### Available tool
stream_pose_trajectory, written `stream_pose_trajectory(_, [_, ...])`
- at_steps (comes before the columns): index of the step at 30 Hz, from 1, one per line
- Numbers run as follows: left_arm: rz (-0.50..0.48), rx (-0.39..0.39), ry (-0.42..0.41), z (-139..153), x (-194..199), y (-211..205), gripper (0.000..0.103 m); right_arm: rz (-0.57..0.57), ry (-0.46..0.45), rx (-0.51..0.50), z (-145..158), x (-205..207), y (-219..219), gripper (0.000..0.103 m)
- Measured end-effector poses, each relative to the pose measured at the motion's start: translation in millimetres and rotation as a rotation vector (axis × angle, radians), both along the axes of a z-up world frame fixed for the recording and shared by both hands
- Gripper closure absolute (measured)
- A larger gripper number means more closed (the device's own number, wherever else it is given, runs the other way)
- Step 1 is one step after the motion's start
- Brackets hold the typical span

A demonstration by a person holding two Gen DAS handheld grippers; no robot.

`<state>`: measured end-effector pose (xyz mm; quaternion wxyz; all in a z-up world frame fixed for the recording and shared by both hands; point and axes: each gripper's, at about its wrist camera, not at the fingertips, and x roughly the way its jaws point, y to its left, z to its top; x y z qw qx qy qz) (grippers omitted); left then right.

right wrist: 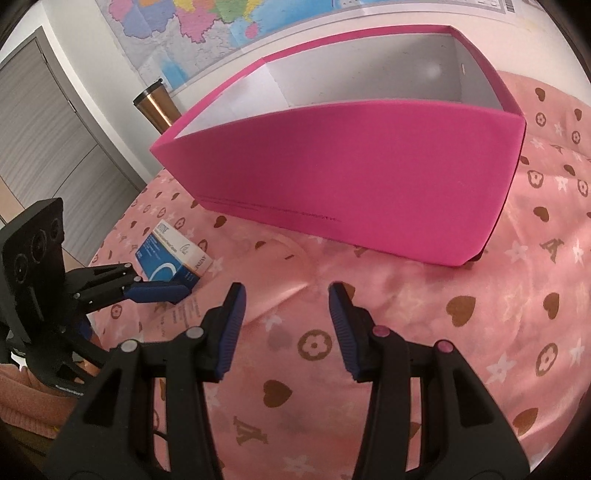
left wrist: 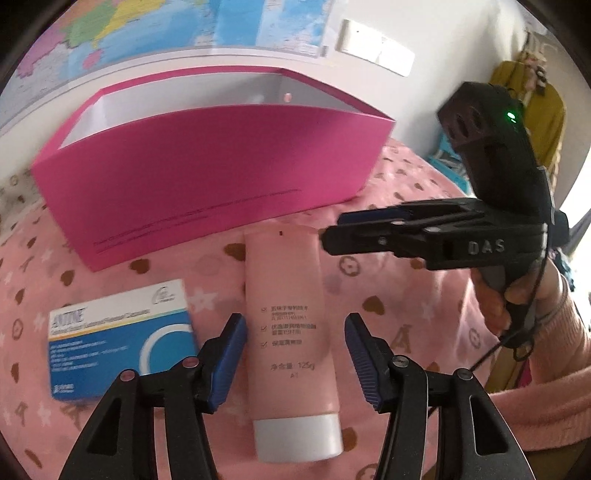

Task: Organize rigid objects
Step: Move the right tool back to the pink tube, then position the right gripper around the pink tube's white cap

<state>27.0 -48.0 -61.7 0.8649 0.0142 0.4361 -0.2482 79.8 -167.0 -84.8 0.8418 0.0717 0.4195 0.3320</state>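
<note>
A pink tube [left wrist: 291,332] with a white cap lies on the pink patterned cloth, cap toward me. My left gripper [left wrist: 295,354] is open, its blue pads on either side of the tube without touching it. A blue and white box [left wrist: 118,339] lies to the tube's left; it also shows in the right wrist view [right wrist: 171,260]. An open magenta box [left wrist: 207,184] stands behind them, also in the right wrist view [right wrist: 351,177]. My right gripper [right wrist: 286,325] is open and empty above the cloth, right of the tube's far end.
The pink cloth with hearts and flowers [right wrist: 480,332] covers the surface. A steel tumbler [right wrist: 155,107] stands behind the magenta box at the left. A map [left wrist: 184,26] hangs on the wall behind. A grey cabinet [right wrist: 48,122] stands at far left.
</note>
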Motion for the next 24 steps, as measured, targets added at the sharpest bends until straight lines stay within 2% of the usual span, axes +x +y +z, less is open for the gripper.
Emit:
stream_pose_trajectory(7, [-0.061, -0.037, -0.020, 1, -11, -8, 0.048, -0.016, 0.002, -0.014, -1, 5, -5, 0.054])
stream_pose_trajectory(16, [0.045, -0.056, -0.024, 9, -40, 22, 0.049, 0.023, -0.016, -0.051, 1, 19, 17, 0.054])
stream_pose_trajectory(24, [-0.015, -0.110, 0.043, 4, -69, 13, 0.049, 0.039, 0.000, -0.090, -9, 36, 37, 0.054])
